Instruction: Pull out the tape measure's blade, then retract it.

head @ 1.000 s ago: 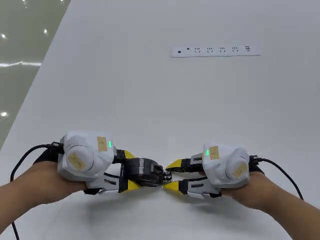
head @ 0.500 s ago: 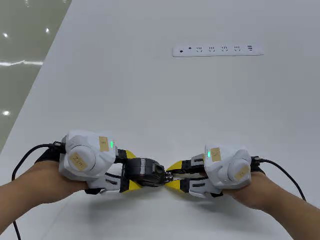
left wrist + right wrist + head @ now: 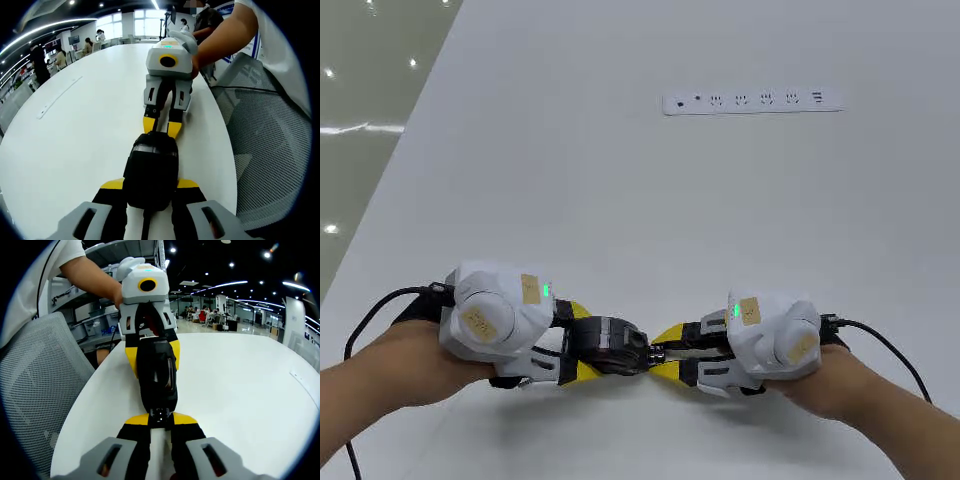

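A black tape measure (image 3: 610, 345) lies low over the white table (image 3: 620, 200), held between the yellow-tipped jaws of my left gripper (image 3: 578, 350). In the left gripper view the case (image 3: 150, 167) sits between my left gripper (image 3: 150, 184)'s jaws, with the right gripper (image 3: 161, 127) facing it nose to nose. My right gripper (image 3: 665, 352) meets the case's mouth from the right. In the right gripper view, my right gripper (image 3: 160, 421) has its jaws pressed together on the blade tip (image 3: 160, 413) at the front of the tape measure (image 3: 156, 372). No length of blade shows.
A white power strip (image 3: 752, 100) lies at the far side of the table. The table's left edge (image 3: 390, 190) drops to a shiny floor. Cables trail from both grippers toward me. A grey mesh chair (image 3: 270, 130) stands off the near edge.
The right gripper's jaws have drawn slightly closer together at the tape measure's mouth. Both grippers and the case stay in the same place.
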The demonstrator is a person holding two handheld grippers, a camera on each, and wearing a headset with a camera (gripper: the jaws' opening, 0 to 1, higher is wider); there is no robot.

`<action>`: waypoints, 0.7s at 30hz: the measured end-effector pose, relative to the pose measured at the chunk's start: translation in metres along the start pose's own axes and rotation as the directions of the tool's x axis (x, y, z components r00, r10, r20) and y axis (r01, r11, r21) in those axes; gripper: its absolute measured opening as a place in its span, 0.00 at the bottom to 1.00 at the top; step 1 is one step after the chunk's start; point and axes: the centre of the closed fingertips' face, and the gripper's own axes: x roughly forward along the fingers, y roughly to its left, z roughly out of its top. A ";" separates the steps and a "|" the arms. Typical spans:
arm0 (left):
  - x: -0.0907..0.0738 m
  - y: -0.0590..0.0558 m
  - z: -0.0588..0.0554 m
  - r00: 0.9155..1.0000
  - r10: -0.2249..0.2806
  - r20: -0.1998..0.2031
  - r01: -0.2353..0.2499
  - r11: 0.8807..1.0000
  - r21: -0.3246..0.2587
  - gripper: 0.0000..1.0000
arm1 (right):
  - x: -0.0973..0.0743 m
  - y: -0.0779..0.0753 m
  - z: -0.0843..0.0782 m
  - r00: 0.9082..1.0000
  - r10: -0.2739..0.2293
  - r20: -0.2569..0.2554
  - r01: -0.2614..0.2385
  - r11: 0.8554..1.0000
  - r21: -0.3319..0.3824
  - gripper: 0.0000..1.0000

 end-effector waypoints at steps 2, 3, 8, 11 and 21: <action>0.000 0.000 0.000 1.000 -0.002 0.004 0.001 1.000 0.009 0.31 | 0.000 0.001 0.000 1.000 0.004 -0.002 -0.004 1.000 0.004 0.13; 0.000 -0.001 -0.001 1.000 -0.002 0.004 0.002 1.000 0.021 0.31 | -0.001 0.001 -0.001 1.000 0.007 -0.003 -0.007 1.000 -0.001 0.13; 0.000 -0.001 -0.001 1.000 -0.005 0.005 0.005 1.000 0.029 0.31 | -0.003 0.001 -0.002 1.000 0.006 -0.008 -0.007 1.000 -0.019 0.12; -0.001 0.000 -0.002 1.000 -0.007 0.006 0.006 0.999 0.033 0.30 | -0.005 -0.001 -0.004 1.000 0.000 -0.018 0.000 1.000 -0.018 0.12; -0.002 0.000 -0.002 1.000 -0.003 0.005 0.003 1.000 0.026 0.30 | -0.013 -0.002 -0.003 1.000 0.000 -0.019 -0.001 1.000 -0.022 0.12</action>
